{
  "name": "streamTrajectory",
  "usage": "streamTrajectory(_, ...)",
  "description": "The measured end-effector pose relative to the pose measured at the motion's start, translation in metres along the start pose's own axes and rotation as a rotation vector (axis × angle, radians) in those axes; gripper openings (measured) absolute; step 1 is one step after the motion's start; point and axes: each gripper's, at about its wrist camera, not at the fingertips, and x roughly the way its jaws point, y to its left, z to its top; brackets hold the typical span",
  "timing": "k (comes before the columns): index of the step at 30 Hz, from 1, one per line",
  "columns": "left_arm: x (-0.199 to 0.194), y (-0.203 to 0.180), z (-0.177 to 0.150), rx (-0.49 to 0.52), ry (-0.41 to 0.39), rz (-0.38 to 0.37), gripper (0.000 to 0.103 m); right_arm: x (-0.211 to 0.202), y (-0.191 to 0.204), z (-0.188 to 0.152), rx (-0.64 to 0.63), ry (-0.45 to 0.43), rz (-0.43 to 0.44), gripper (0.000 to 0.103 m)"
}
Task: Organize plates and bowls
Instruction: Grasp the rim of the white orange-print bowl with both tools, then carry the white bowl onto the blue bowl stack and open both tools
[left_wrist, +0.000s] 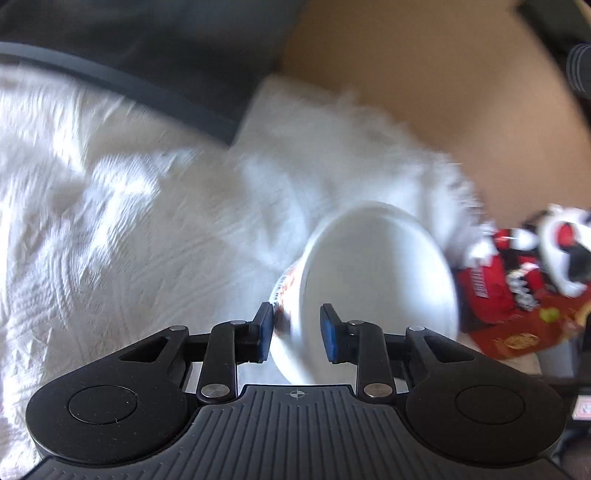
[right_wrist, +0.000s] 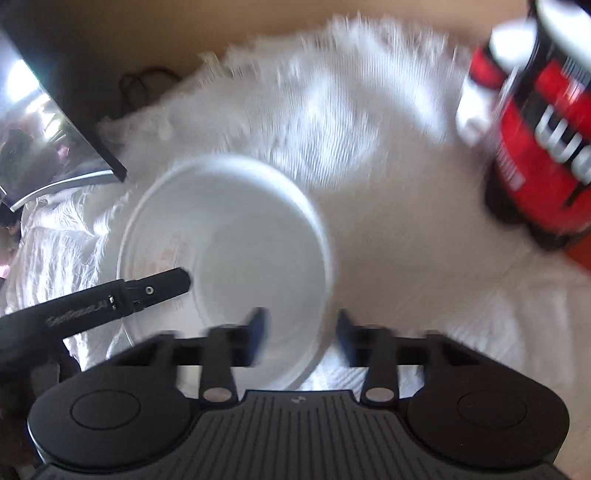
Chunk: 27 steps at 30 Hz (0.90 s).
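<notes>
Left claw (left_wrist: 295, 328) is pinching the wall of the tilted white bowl (left_wrist: 369, 266) over the white cloth (left_wrist: 110, 221), while the right claw (right_wrist: 301, 332) is straddling its rim, spread, so stacking it next is likely calling for a steady carry.
</notes>
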Motion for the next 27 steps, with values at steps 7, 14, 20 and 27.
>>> streamTrajectory(7, -0.068, -0.089, -0.014, 0.205, -0.013, -0.165, 0.030, -0.101, -0.021, -0.034, -0.018, -0.158, 0.040, 0.023)
streamTrajectory(14, -0.076, -0.171, -0.069, 0.375, 0.115, -0.298, 0.030, -0.206, -0.076, -0.110, 0.021, -0.232, -0.019, 0.023)
streamTrajectory(20, -0.048, -0.186, -0.123, 0.425, 0.287, -0.265, 0.030, -0.224, -0.112, -0.169, 0.084, -0.196, -0.086, 0.023)
streamTrajectory(27, -0.033, -0.168, -0.145, 0.389, 0.371, -0.237, 0.027, -0.207, -0.136, -0.202, 0.140, -0.114, -0.111, 0.024)
